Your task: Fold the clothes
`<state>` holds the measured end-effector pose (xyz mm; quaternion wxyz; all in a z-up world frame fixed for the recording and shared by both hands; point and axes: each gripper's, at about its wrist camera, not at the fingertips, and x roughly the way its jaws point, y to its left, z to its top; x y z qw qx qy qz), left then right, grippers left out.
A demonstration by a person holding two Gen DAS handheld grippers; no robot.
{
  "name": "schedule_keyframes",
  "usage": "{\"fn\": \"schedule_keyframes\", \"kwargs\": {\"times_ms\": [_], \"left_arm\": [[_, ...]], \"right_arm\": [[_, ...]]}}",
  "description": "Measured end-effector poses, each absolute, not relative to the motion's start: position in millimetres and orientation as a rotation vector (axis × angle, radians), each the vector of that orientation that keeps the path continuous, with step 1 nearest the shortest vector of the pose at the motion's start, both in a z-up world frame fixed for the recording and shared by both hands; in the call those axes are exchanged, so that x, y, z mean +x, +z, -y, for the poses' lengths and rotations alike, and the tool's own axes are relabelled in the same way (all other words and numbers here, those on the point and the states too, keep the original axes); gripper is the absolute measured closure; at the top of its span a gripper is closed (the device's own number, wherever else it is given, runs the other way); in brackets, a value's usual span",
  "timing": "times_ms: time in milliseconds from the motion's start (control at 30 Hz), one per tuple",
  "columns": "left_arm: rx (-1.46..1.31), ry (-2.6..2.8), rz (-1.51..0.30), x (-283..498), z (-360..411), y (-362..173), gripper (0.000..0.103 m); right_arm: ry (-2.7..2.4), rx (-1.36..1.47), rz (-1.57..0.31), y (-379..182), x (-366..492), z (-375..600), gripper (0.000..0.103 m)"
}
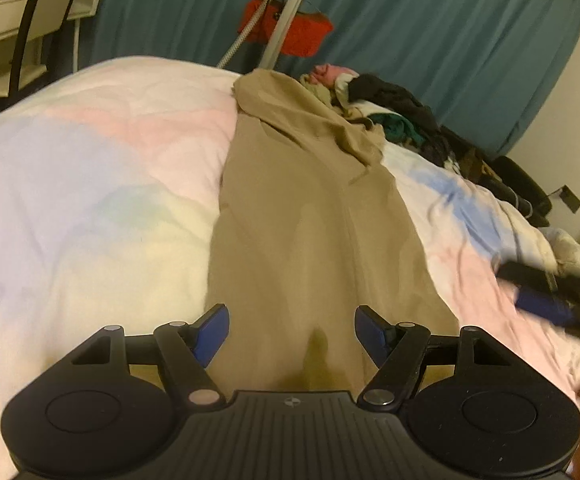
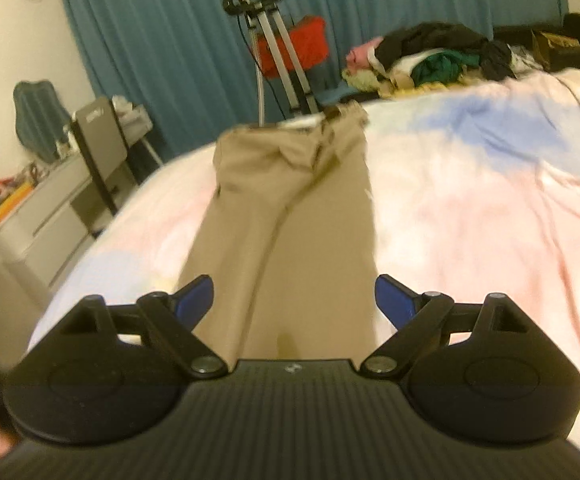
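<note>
Left wrist view shows me my left gripper (image 1: pixel 291 330) with its blue pads (image 1: pixel 212 334) standing apart, and nothing is pressed between them. Under it lie the trousers (image 1: pixel 309 216), beige, stretched long on the bed (image 1: pixel 90 184) and running away from me toward the far edge. Their far end is crumpled and folded over itself, just beside a pile of clothes (image 1: pixel 385 108) in dark, green and pink colours. At the right edge of this view I see my right gripper (image 1: pixel 545 300), blurred, over the pastel cover and apart from the trousers. From the right wrist view, the same gripper (image 2: pixel 293 300) has its jaws wide apart and empty, and the trousers (image 2: pixel 290 216) pass below the gap; I cannot tell if the pads touch the cloth. The waistband (image 2: pixel 329 128) lies at the far edge of the bed (image 2: pixel 489 200), with one leg on the other. Behind the bed hangs a teal curtain (image 2: pixel 150 40), with a metal stand (image 2: pixel 282 52) and something red (image 2: pixel 309 40) before it. A desk (image 2: pixel 50 208) is at the left.
</note>
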<state>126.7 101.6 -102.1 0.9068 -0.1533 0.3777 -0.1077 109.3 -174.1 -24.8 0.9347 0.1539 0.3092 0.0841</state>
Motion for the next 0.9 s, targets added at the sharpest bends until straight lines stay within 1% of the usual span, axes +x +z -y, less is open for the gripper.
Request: {"fn": "schedule_keyframes", "kwargs": {"times_ms": [100,200,300,367,433,467,600,700,733,867,900], "left_arm": [[-0.408,-0.248,-0.88,122,-110,-109,0.026],[-0.53,-0.236,-0.97,113,-126,-120,0.026],[-0.561,-0.2,-1.013,101,-136,-121,0.025],[-0.573,-0.177,-1.042,93,-141,-124,0.025],[-0.591,-0.149,-1.07,86,-145,-130,0.025],[-0.612,-0.135,-1.079,80,-149,-131,0.026],[-0.699,-0.093,-1.108,62,-163,-133,0.026],[-0.725,-0.125,-1.166,58,-161,-138,0.031],[-0.742,-0.154,-1.188,56,-159,-140,0.036],[-0.779,-0.24,-1.25,45,-155,-144,0.045],[-0.766,-0.24,-1.249,42,-154,-142,0.049]], "right_arm": [[0.184,0.43,-0.697,-42,80,192,0.014],[0.196,0.594,-0.804,-69,65,208,0.014],[0.215,0.752,-0.904,-93,56,220,0.014],[0.225,0.8,-0.944,-102,52,222,0.015],[0.222,0.818,-0.971,-108,48,222,0.021],[0.211,0.834,-0.972,-109,47,225,0.027],[0.177,0.895,-0.973,-114,39,235,0.034],[0.24,0.94,-1.012,-119,33,235,0.035],[0.277,0.96,-1.034,-122,31,233,0.035],[0.303,0.979,-1.076,-121,18,229,0.036],[0.293,0.978,-1.084,-121,14,228,0.036]]}}
